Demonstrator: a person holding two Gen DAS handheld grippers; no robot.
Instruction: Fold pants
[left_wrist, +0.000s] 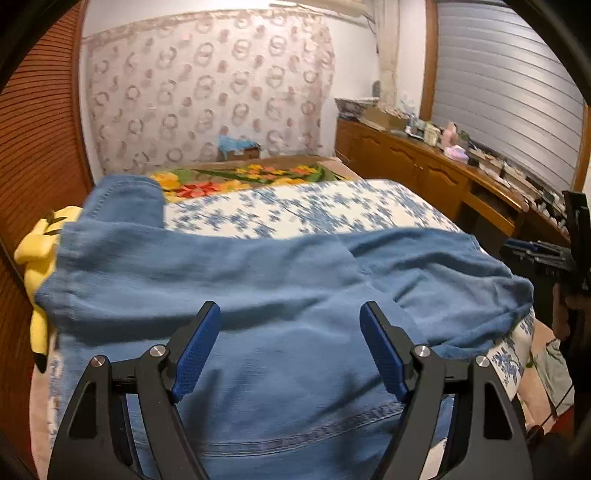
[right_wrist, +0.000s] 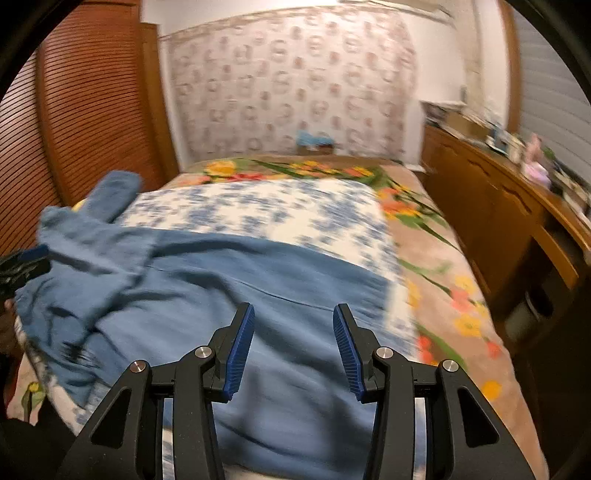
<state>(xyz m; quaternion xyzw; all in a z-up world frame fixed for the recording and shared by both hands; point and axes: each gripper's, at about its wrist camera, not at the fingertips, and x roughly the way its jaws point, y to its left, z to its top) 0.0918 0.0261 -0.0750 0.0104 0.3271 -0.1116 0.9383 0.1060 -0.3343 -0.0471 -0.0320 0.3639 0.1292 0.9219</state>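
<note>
Left wrist view: my left claw (left_wrist: 290, 343) hangs wide and empty over the pants (left_wrist: 258, 280). The pants lie crosswise on the near end of the bed (left_wrist: 369, 206), atop the blue-flower sheet (left_wrist: 303, 206). One leg end is flipped up at the pants' far left, beside a yellow plush (left_wrist: 37, 251). The fabric bunches at the pants' right end, near the bed edge. A stitched seam runs just under the claw.

Right wrist view: my right claw (right_wrist: 293, 350) stands about half apart, nothing in it, above the pants' right part (right_wrist: 258, 295). The picture is blurred. Wrinkles pile at the pants' left.

Risks, my read: grabbing now could pinch the sheet along with the denim. The bunched ends would fold crooked unless flattened first. The end by the bed edge may slide off if tugged.
</note>
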